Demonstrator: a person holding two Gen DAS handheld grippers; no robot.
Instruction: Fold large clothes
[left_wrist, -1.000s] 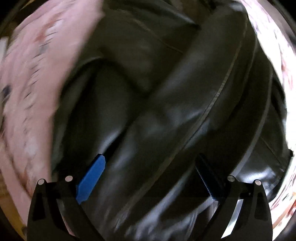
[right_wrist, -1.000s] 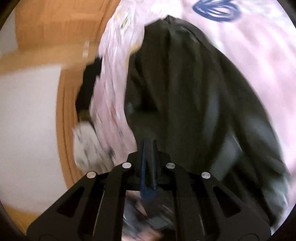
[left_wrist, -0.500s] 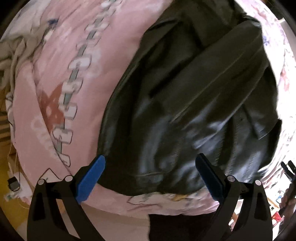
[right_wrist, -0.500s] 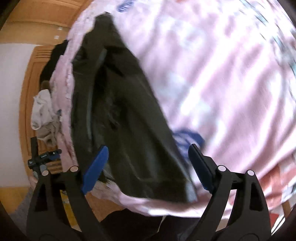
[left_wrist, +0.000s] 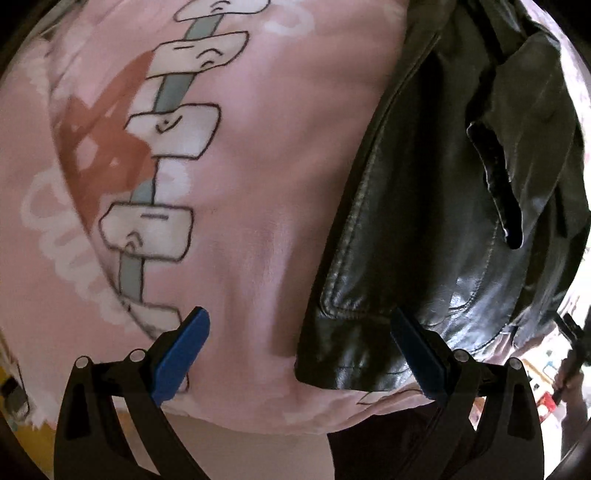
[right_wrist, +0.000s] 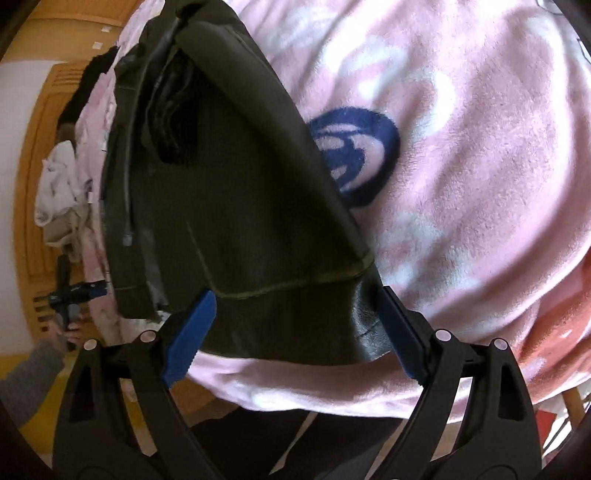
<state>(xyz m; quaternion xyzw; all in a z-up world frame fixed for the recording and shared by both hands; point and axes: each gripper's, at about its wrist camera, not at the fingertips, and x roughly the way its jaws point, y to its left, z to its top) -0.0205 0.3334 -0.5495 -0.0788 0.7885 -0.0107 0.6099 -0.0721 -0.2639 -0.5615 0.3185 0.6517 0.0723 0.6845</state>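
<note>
A black leather jacket (left_wrist: 443, 229) lies folded on a pink patterned blanket (left_wrist: 240, 166). In the left wrist view it fills the right side, its hem corner near the bed's front edge. My left gripper (left_wrist: 299, 347) is open and empty above that left hem corner, its right pad over the leather. In the right wrist view the jacket (right_wrist: 236, 221) runs from top left to the bottom middle on the blanket (right_wrist: 461, 166). My right gripper (right_wrist: 295, 332) is open and empty, its fingers straddling the jacket's near right hem.
The bed's front edge runs just below both grippers, with floor beyond. A pile of white clothes (right_wrist: 55, 184) and a wooden wardrobe (right_wrist: 33, 122) stand at the left of the right wrist view. My other hand-held gripper (right_wrist: 70, 291) shows there too.
Both grippers have pulled back from the jacket toward the bed's front edge. The right gripper, shut one second ago, has opened. The jacket now lies flat and still.
</note>
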